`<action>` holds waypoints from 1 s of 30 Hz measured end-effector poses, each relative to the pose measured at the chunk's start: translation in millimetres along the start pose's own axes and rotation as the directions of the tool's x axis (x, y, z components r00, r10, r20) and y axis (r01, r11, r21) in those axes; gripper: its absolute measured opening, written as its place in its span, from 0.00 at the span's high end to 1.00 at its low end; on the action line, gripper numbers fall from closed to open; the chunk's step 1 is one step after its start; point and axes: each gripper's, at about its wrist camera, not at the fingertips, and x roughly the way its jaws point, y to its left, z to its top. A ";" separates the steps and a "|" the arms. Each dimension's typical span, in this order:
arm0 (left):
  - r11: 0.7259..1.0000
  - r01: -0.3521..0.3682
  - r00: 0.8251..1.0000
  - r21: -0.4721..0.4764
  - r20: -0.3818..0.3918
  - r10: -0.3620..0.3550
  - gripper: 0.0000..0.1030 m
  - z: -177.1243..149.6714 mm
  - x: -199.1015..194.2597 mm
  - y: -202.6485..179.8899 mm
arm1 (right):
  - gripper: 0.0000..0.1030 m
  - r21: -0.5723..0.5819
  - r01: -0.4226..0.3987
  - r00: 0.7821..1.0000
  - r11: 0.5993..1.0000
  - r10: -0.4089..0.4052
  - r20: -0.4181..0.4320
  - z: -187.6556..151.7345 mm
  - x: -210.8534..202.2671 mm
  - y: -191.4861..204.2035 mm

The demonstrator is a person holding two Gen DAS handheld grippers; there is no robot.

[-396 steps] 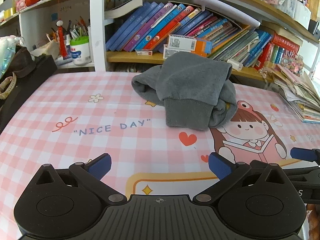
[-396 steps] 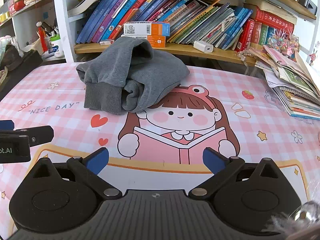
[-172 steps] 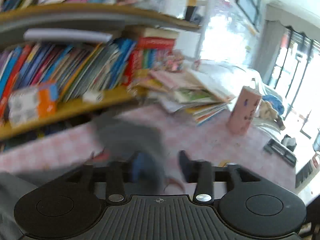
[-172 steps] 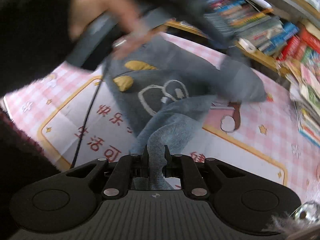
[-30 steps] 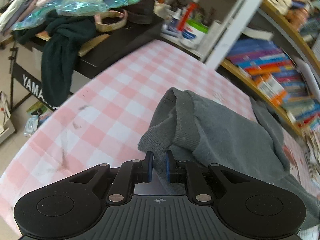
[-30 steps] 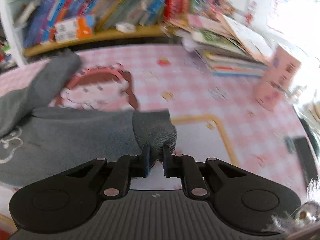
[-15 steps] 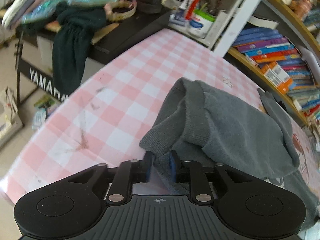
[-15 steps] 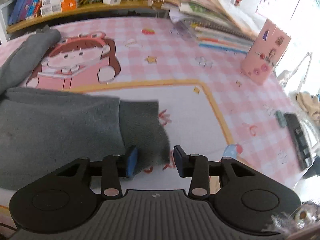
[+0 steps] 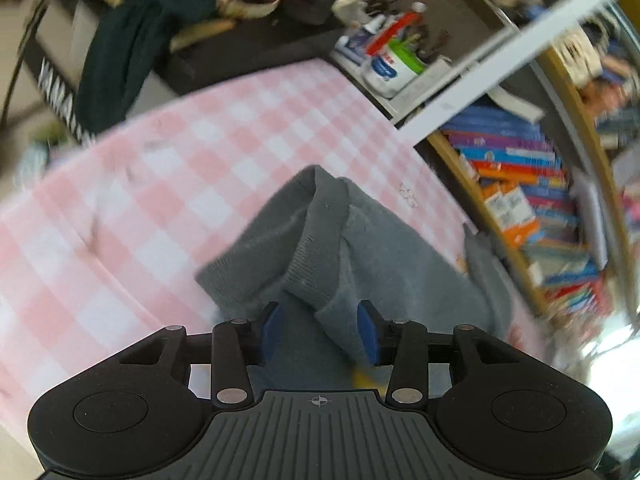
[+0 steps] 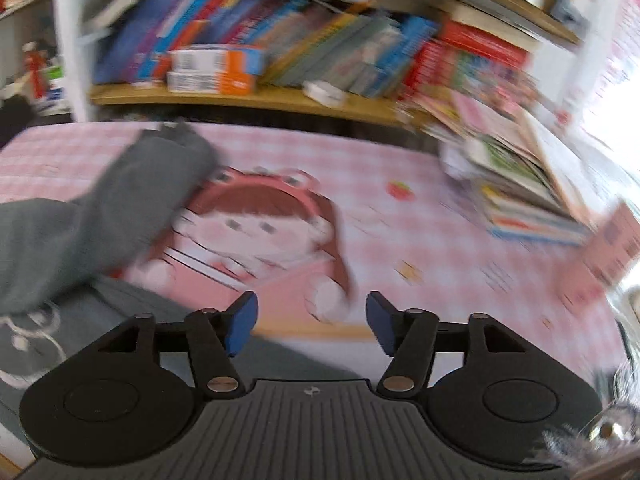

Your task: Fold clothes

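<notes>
A grey sweatshirt (image 9: 360, 248) lies spread on the pink checked tablecloth (image 9: 160, 184). Its ribbed cuff lies bunched just ahead of my left gripper (image 9: 320, 332). The left jaws stand open over the cloth and grip nothing. In the right wrist view the sweatshirt (image 10: 92, 216) lies at the left, with one sleeve reaching toward the shelf. My right gripper (image 10: 310, 322) is open and empty above the cartoon girl print (image 10: 260, 232), clear of the cloth. Both views are blurred.
A bookshelf (image 10: 256, 60) full of books runs along the table's far side. A pile of magazines (image 10: 528, 184) sits at the right with a pink box (image 10: 616, 244) beside it. A black keyboard stand with dark clothes (image 9: 120, 44) stands beyond the table's left edge.
Both grippers have opened and let go of the sweatshirt's cuffs. The right gripper has swung away from the cloth toward the shelf. The left has drawn back slightly.
</notes>
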 end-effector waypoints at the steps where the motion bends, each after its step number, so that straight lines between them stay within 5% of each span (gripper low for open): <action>1: 0.999 0.016 1.000 -0.037 -0.003 -0.016 0.60 -0.5 3.5 2.2 | 0.37 -0.020 -0.029 1.000 0.999 0.029 0.002 9.2 5.7 9.0; 13: 0.984 0.029 0.999 -0.176 -0.018 -0.033 0.61 -0.2 31.2 8.8 | 0.33 -0.188 -0.273 0.961 0.944 0.260 -0.091 117.5 107.9 124.3; 23: 0.980 0.017 1.000 -0.197 -0.003 -0.018 0.65 0.6 33.5 7.2 | 0.34 -0.226 -0.311 0.942 0.923 0.269 -0.200 156.1 182.2 200.2; 26: 0.979 0.011 1.000 -0.203 0.002 -0.011 0.70 0.8 33.7 8.1 | 0.45 -0.220 -0.282 0.949 0.934 0.237 -0.210 154.2 194.1 201.3; 30: 0.977 0.006 1.000 -0.211 0.003 -0.005 0.73 1.3 34.6 9.3 | 0.87 -0.155 -0.276 0.948 0.948 0.243 -0.206 146.1 197.8 182.7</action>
